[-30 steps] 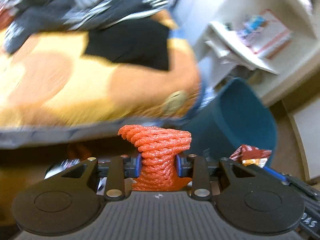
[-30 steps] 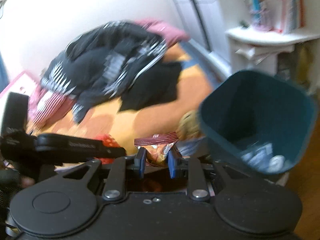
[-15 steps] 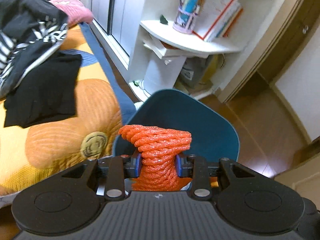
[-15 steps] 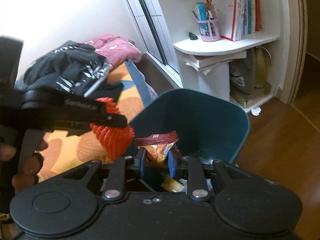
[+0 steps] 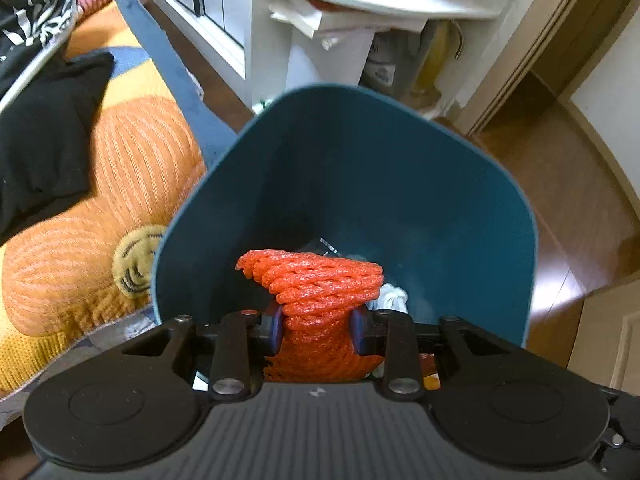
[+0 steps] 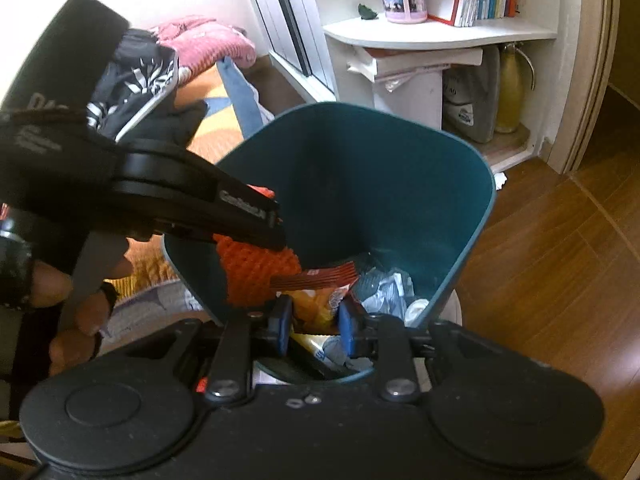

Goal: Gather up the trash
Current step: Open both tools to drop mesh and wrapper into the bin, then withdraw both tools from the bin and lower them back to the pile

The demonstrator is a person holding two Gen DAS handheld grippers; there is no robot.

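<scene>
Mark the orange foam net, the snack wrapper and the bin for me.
orange foam net [image 5: 320, 280], left wrist view, bunched top above the pads.
snack wrapper [image 6: 316, 280], right wrist view, red crimped edge.
bin [image 6: 360, 184], right wrist view, inner back wall.

Bin: we see deep teal
Foam net: we see bright orange-red mesh
Snack wrapper: we see red and yellow
Bed cover: we see orange and yellow, ribbed
Floor: we see brown wood

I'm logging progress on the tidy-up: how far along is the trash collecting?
Done: crumpled trash already lies in the teal bin. In hand: the left gripper clamps an orange foam net and the right gripper clamps a snack wrapper, both over the bin's mouth. Left: release both.
</scene>
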